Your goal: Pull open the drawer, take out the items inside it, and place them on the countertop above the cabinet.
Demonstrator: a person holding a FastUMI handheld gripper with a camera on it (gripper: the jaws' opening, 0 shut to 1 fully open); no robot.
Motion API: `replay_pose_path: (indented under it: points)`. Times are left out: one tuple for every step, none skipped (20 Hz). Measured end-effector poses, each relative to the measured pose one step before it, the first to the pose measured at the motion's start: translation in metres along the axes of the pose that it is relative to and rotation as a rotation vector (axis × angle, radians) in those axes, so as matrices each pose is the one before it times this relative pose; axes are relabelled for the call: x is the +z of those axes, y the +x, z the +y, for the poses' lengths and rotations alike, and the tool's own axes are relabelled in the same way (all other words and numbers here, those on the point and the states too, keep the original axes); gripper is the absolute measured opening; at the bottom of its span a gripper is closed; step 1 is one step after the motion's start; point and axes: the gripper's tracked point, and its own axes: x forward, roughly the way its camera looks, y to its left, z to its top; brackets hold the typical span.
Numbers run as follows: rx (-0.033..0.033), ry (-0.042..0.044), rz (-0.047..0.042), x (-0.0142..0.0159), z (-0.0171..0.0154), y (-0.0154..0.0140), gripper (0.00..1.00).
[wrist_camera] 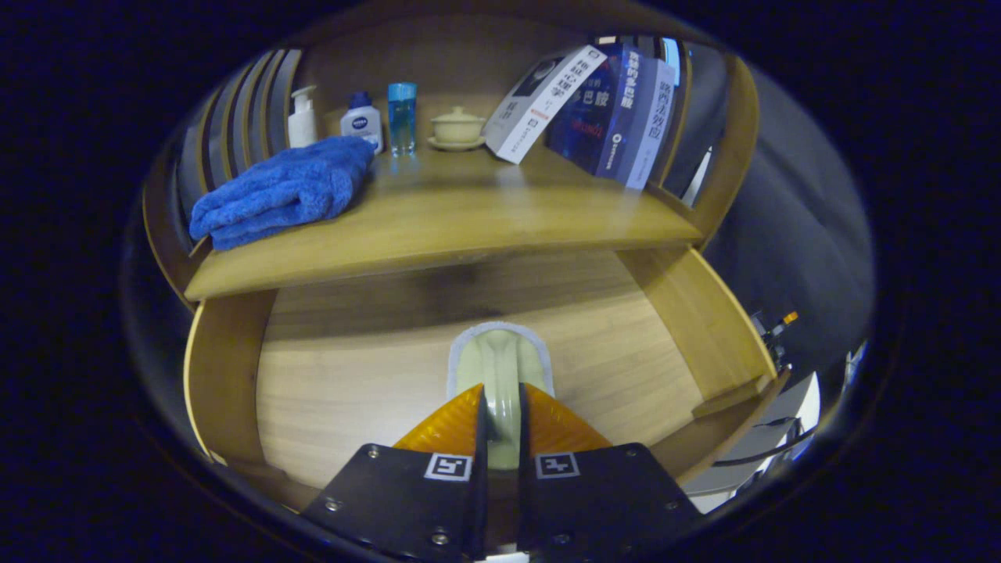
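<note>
I look down into the open wooden drawer [344,407]. My gripper [500,400] is shut on a pale green item with a white fringed edge [500,356]. Its raised middle ridge is pinched between both fingers, and its far end sticks out just ahead of the fingertips. The item is over the middle of the drawer floor; I cannot tell whether it rests on the floor or hangs just above it. Beyond the drawer and above it runs the wooden countertop [469,223].
On the countertop lie a folded blue towel [285,191] at the left, a white pump bottle [302,117], a small white bottle [362,121], a clear blue bottle [402,117], a lidded cup on a saucer [457,129] and leaning books [602,105]. The drawer's right wall [704,324] stands close.
</note>
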Motion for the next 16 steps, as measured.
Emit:
replay_pose_path:
  points:
    - [-0.01655, -0.00043, -0.01466, 0.00470, -0.00542, -0.00840, 0.15]
    - [-0.01630, 0.00023, -0.01587, 0.00527, -0.00530, -0.00850, 0.15]
    - [-0.01456, 0.00099, -0.01409, 0.00434, -0.00457, -0.00875, 0.15]
    - [-0.01651, 0.00151, -0.01891, 0.00731, -0.00483, -0.00825, 0.15]
    - [-0.01331, 0.00194, -0.01673, 0.00612, -0.00339, -0.00713, 0.15]
    - [-0.01596, -0.00093, -0.01802, 0.00691, -0.00462, -0.00912, 0.15]
    - [-0.01554, 0.00031, -0.01926, 0.00726, -0.00490, -0.00746, 0.15]
    - [-0.01135, 0.00065, -0.01907, 0.00806, -0.00354, -0.00696, 0.15]
    - [-0.01270, -0.00034, -0.02511, 0.01078, -0.00330, -0.00642, 0.15]
    - [-0.00883, 0.00256, -0.02527, 0.01109, -0.00181, -0.00474, 0.15]
    - [-0.00659, 0.00351, -0.02762, 0.01337, -0.00061, -0.00504, 0.15]
    - [-0.00168, 0.00551, -0.02864, 0.01266, 0.00138, -0.00284, 0.15]
    - [0.00629, 0.00659, -0.02582, 0.01255, 0.00402, -0.00097, 0.15]
    - [0.01141, 0.00297, -0.01980, 0.01091, 0.00563, 0.00126, 0.15]
    - [0.01402, 0.00153, -0.01787, 0.00993, 0.00466, 0.00024, 0.15]
    - [0.01084, 0.00279, -0.01275, 0.00843, 0.00504, 0.00269, 0.15]
